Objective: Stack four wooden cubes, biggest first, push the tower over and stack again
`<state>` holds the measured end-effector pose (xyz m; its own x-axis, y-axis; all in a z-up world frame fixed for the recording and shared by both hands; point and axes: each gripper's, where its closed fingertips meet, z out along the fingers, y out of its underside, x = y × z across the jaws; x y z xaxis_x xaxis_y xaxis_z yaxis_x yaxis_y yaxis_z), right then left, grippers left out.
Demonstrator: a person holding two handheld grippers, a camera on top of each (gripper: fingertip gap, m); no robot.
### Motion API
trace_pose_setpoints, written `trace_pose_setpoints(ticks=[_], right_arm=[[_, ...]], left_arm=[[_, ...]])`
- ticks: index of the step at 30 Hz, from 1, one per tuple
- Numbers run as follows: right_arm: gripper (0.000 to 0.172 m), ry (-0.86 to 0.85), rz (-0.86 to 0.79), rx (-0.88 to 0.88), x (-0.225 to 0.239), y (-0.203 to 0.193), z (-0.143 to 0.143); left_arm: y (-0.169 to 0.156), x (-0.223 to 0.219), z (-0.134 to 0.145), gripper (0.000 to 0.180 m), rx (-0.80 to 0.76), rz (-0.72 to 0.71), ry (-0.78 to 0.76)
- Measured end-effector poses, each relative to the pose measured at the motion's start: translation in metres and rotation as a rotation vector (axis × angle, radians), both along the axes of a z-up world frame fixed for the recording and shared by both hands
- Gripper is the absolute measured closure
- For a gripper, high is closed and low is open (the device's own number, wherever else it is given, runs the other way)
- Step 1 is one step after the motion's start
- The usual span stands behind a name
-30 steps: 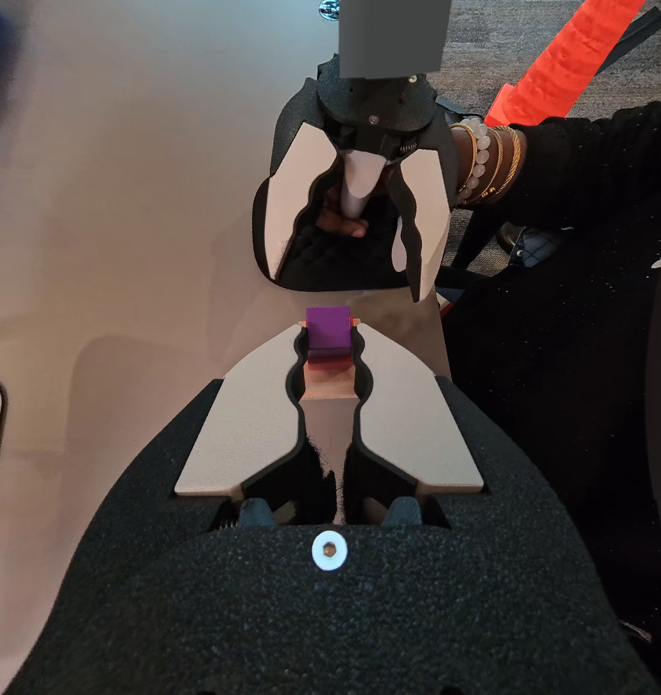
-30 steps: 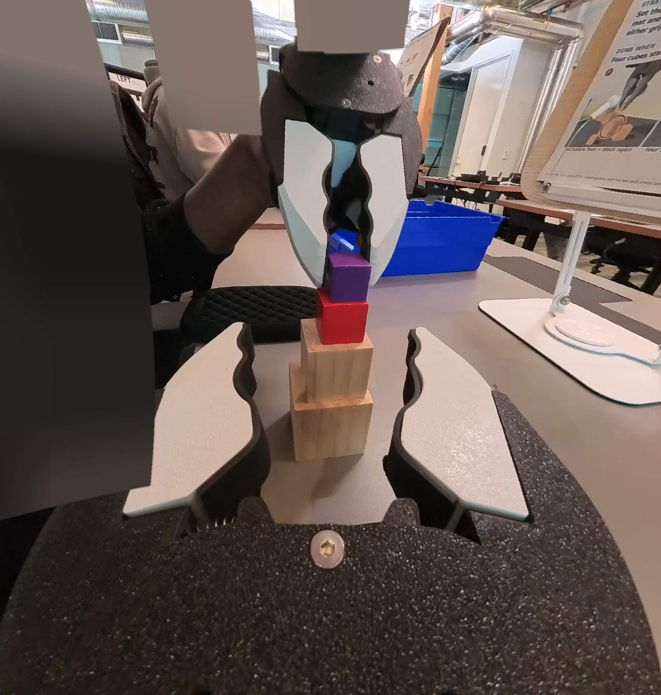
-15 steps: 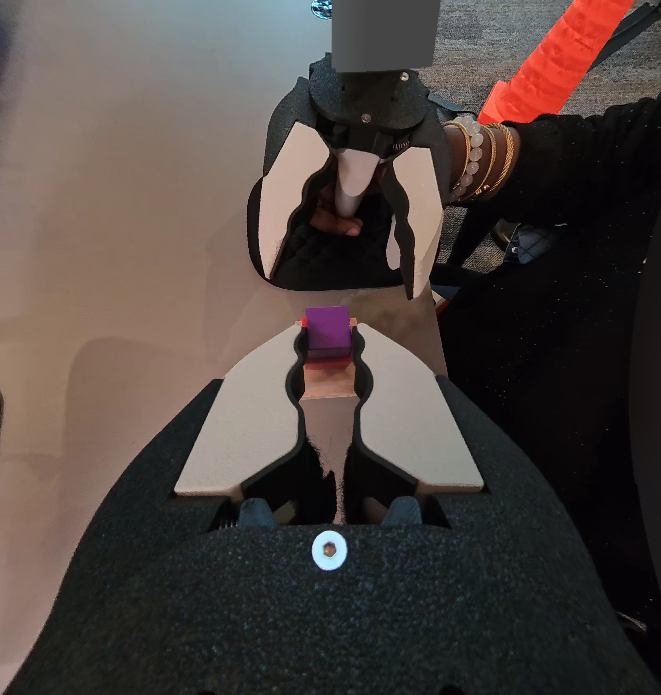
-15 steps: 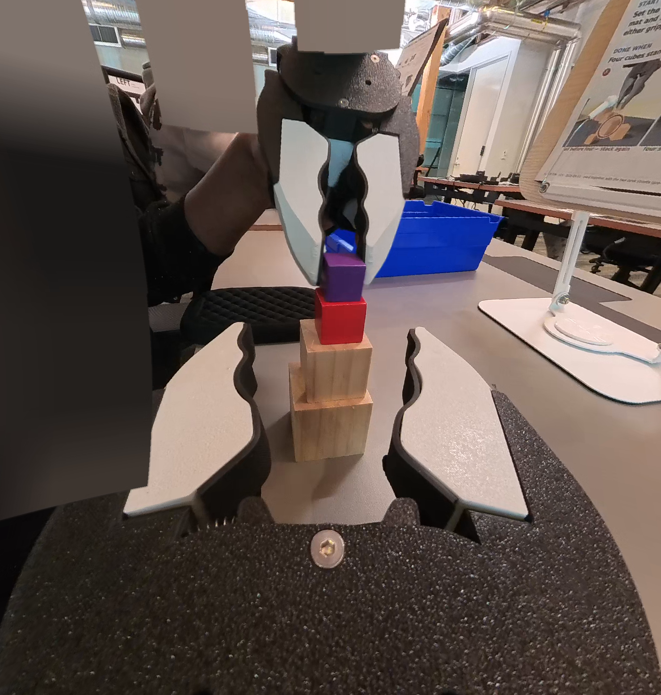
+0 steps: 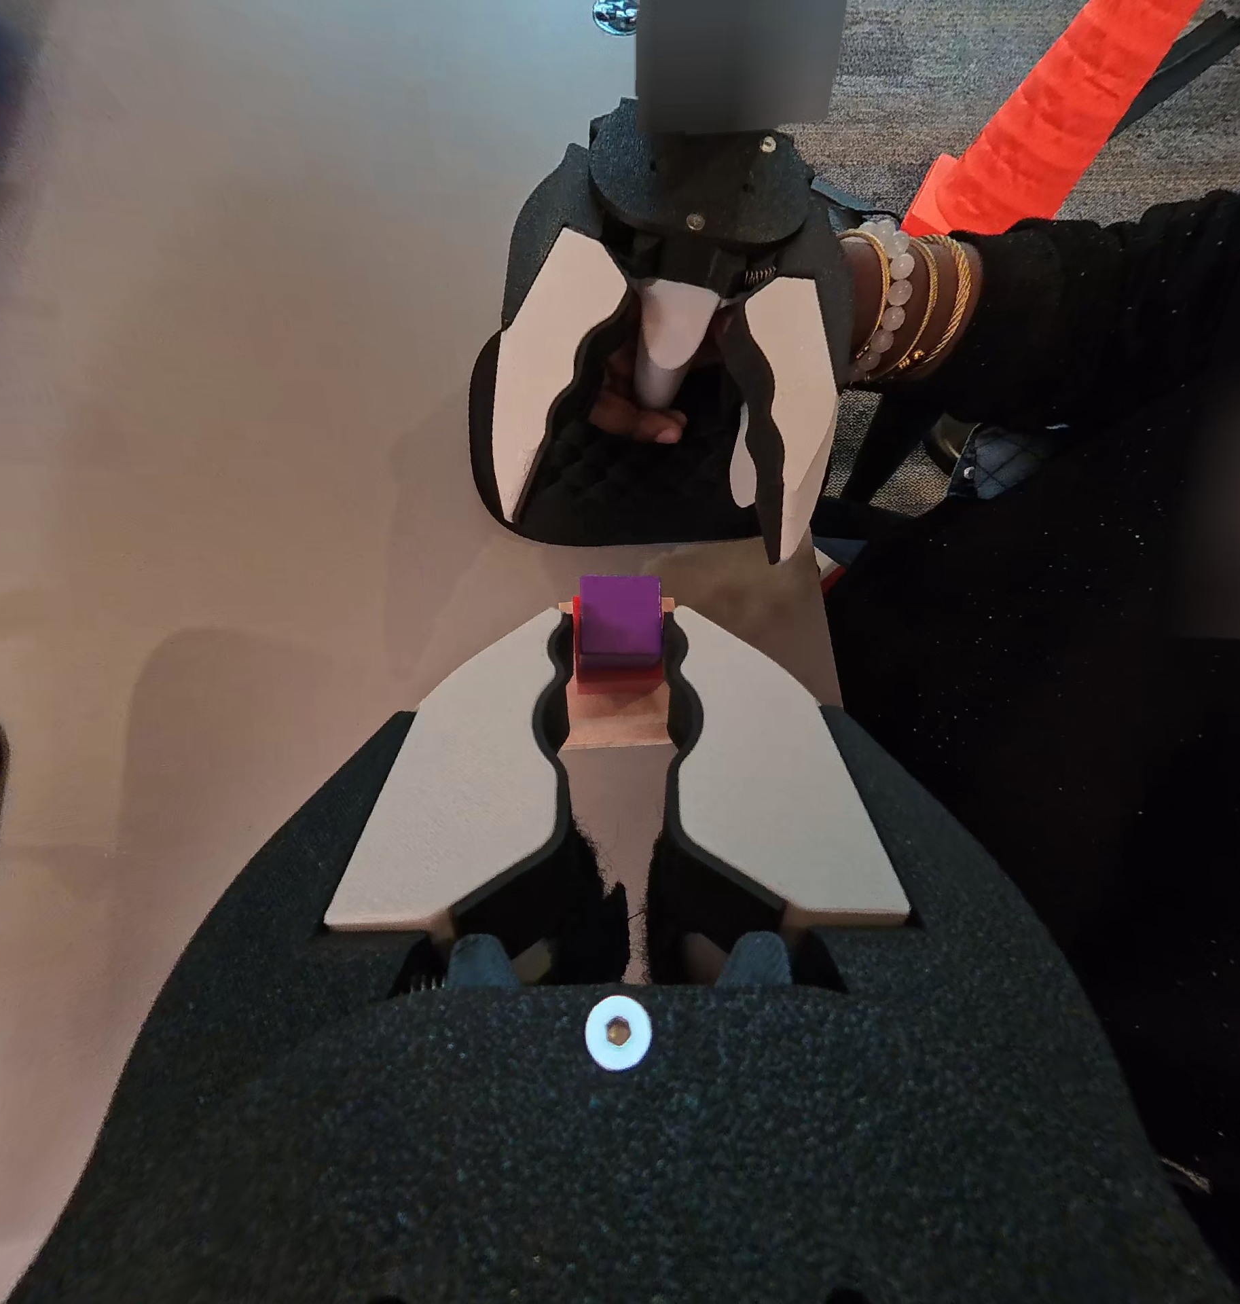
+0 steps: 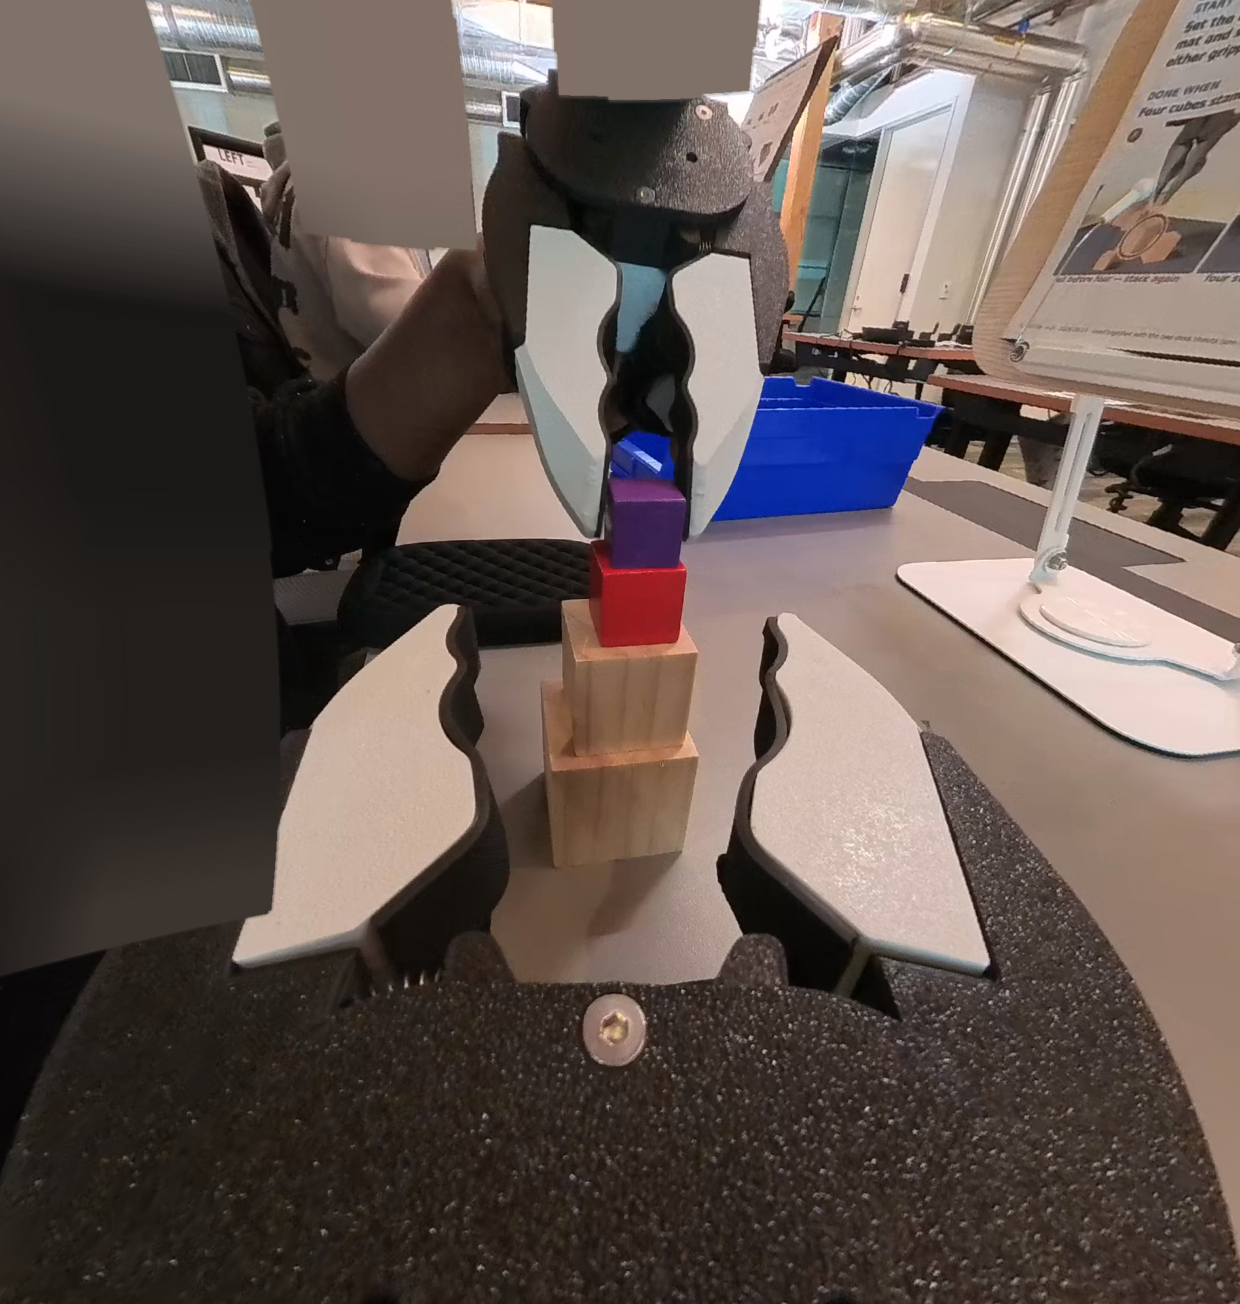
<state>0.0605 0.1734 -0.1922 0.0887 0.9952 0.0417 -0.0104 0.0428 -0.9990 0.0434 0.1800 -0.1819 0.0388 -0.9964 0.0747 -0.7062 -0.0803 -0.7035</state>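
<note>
Blocks lie in blue bin — left tool flanks purple cube.

Your left camera looked steeply down, close over the stack, your right faced it level, both shared it.

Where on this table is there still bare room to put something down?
Bare tabletop spreads wide left of the block tower, and a strip lies between tower, blue bin and white stand base. It is crowded around the tower, between both hand-held grippers.
</note>
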Motion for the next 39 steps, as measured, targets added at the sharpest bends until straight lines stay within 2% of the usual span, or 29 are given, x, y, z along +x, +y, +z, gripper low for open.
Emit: trace_pose_setpoints(ticks=[4, 10, 12, 14, 15, 18, 21, 24, 30, 35, 39], right_arm=[[0.096, 0.000, 0.000, 0.001, 0.000, 0.000, 0.000], [0.096, 0.000, -0.001, 0.001, 0.000, 0.000, 0.000], [0.096, -0.001, -0.002, 0.000, 0.000, 0.000, 0.000], [0.096, -0.001, -0.003, -0.002, 0.000, 0.001, 0.000], [0.096, -0.001, -0.003, -0.002, 0.000, 0.001, 0.000], [0.096, -0.001, -0.004, -0.003, 0.000, 0.001, 0.000], [0.096, -0.001, -0.006, -0.005, 0.000, 0.001, 0.000], [0.097, 0.000, -0.008, -0.005, 0.000, 0.001, 0.000], [0.097, -0.002, -0.013, -0.002, 0.000, 0.002, 0.000], [0.098, 0.000, -0.022, 0.003, 0.000, 0.002, 0.000], [0.098, 0.000, -0.029, -0.006, 0.000, 0.004, 0.000]], left_arm=[[0.000, -0.001, 0.001, 0.152, -0.005, 0.008, -0.010], [0.002, -0.003, 0.010, 0.122, 0.018, 0.038, -0.079], [0.005, -0.005, 0.016, 0.095, 0.045, 0.066, -0.122], [0.011, -0.007, 0.020, 0.044, 0.115, 0.132, -0.159], [0.013, -0.009, 0.020, 0.034, 0.174, 0.148, -0.173], [0.014, -0.016, 0.029, 0.034, 0.339, 0.208, -0.276], [0.014, -0.029, 0.043, 0.034, 0.411, 0.299, -0.445], [0.009, -0.048, 0.048, 0.034, 0.409, 0.365, -0.595], [-0.001, -0.084, 0.035, 0.034, 0.389, 0.479, -0.770], [-0.009, -0.102, 0.019, 0.034, 0.412, 0.533, -0.803], [-0.016, -0.102, 0.007, 0.034, 0.399, 0.508, -0.798]])
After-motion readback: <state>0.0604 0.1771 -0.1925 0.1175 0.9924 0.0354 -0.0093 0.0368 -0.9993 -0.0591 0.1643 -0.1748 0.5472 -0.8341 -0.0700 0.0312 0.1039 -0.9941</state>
